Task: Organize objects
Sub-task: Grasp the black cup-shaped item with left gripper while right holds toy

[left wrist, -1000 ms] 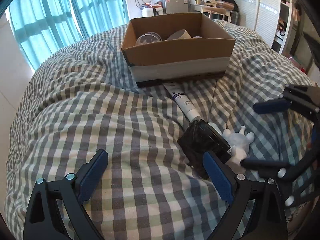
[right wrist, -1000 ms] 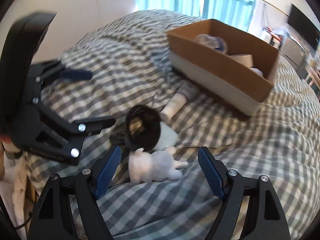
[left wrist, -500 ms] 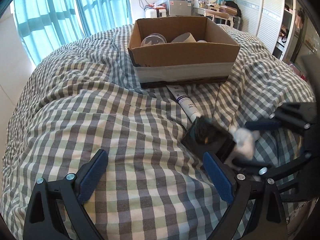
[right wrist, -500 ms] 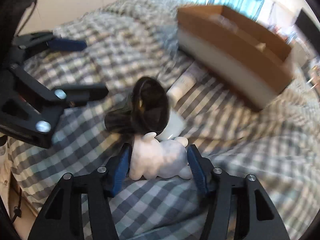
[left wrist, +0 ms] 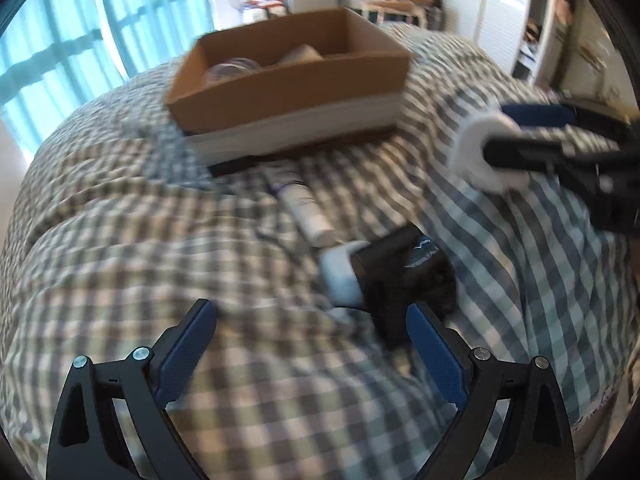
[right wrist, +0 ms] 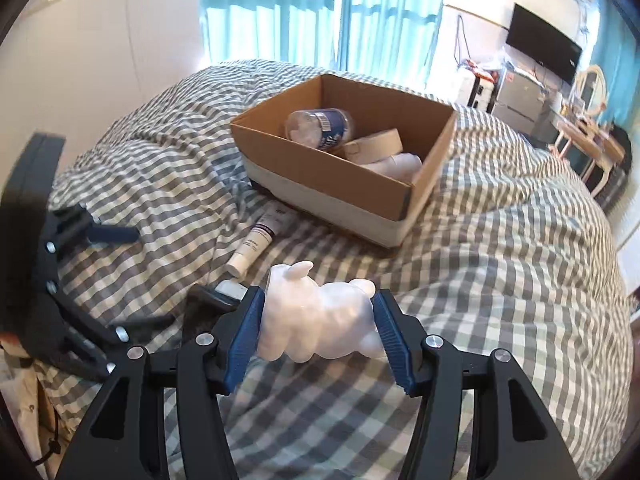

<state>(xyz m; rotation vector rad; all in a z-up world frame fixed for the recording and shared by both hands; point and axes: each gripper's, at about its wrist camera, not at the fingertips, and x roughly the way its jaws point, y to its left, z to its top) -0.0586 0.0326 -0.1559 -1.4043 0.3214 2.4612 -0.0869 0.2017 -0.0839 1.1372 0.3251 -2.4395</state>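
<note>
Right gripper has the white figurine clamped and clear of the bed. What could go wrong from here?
1. The white figurine is lumpy and held only at its sides by the right gripper; it may twist or slip.
2. The cardboard box already holds items; a drop could land on them and bounce.

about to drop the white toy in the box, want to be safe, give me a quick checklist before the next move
1. Grip: right gripper has both blue fingers pressed on the white figurine: ok.
2. Figurine lifted off the checked bedspread: ok, seen in the left wrist view.
3. Room in the cardboard box: ok; a plastic jar and tape roll sit toward the back.
4. Path to the box: ok; the white tube lies low to the left.
5. Left gripper: open, empty, off to the side: ok.
6. Figurine slipping: cannot tell.
</note>
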